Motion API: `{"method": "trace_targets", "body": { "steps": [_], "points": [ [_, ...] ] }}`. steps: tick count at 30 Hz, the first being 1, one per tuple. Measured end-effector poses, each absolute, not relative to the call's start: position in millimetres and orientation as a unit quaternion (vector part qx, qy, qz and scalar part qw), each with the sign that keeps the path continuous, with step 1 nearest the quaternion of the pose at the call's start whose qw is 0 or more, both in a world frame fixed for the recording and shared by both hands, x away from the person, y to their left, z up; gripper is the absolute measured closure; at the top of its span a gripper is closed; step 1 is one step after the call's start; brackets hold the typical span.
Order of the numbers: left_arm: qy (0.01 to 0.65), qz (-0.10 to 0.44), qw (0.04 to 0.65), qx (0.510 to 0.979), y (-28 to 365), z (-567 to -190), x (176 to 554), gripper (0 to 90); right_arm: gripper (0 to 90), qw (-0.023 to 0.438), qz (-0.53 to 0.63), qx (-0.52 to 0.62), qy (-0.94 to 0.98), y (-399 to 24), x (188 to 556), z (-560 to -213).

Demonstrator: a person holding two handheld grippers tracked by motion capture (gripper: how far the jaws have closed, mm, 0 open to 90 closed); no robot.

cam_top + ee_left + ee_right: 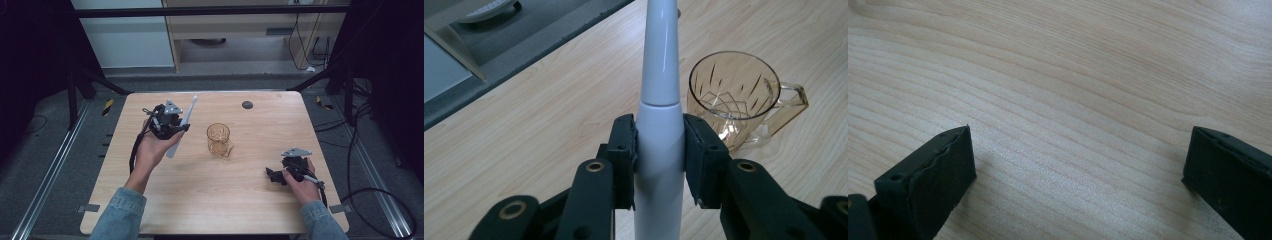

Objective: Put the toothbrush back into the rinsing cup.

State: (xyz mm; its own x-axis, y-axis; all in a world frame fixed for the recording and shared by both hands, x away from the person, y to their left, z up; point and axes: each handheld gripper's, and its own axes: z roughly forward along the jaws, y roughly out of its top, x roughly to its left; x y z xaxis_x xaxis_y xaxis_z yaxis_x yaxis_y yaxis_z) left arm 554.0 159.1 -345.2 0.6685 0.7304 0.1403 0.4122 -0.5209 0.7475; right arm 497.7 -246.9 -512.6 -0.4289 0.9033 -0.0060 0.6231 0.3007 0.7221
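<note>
Firmly, left hand-held gripper [659, 160] pinches a smooth white tapered toothbrush [659, 125]; right hand-held gripper [1078, 165] spread

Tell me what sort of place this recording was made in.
Probably a lab or recording workshop, not a home. A bare wooden table stands inside a dark metal frame, with loose cables on grey floor. The props are few: a white electric toothbrush clamped in the left gripper and an amber cup.

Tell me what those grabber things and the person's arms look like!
Both are black, bumpy tools. The left gripper and the right gripper each carry a grey three-cornered plate on top, and a black cable trails from each. Their jaws end in flat black blocks, with brass-coloured rings at the joints. The person wears blue denim sleeves.
</note>
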Motion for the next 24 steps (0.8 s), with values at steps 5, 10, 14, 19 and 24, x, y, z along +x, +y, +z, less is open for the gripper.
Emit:
{"method": "trace_targets", "body": {
  "steps": [5,10,14,19,24],
  "points": [
    [0.332,0.227,0.357,0.843,153.3,-334.9,558.5,67.4,0.3,0.212,0.33,0.49,0.778,-247.0,497.7,-512.6],
    [0.326,0.233,0.357,0.844,145.7,-326.8,564.4,67.5,0.3,0.213,0.331,0.49,0.778,-246.7,498.7,-512.8],
    [0.316,0.242,0.359,0.844,137.4,-319.8,564.1,67.4,0.3,0.205,0.334,0.492,0.778,-246.4,498.9,-511.9],
    [0.303,0.247,0.367,0.844,122.6,-303.9,564.3,67.4,0.4,0.205,0.334,0.491,0.778,-246.5,498.9,-512.0],
    [0.291,0.249,0.364,0.849,110.2,-297.1,572.1,67.5,0.4,0.205,0.334,0.491,0.778,-246.5,498.9,-511.9]
  ]
}}
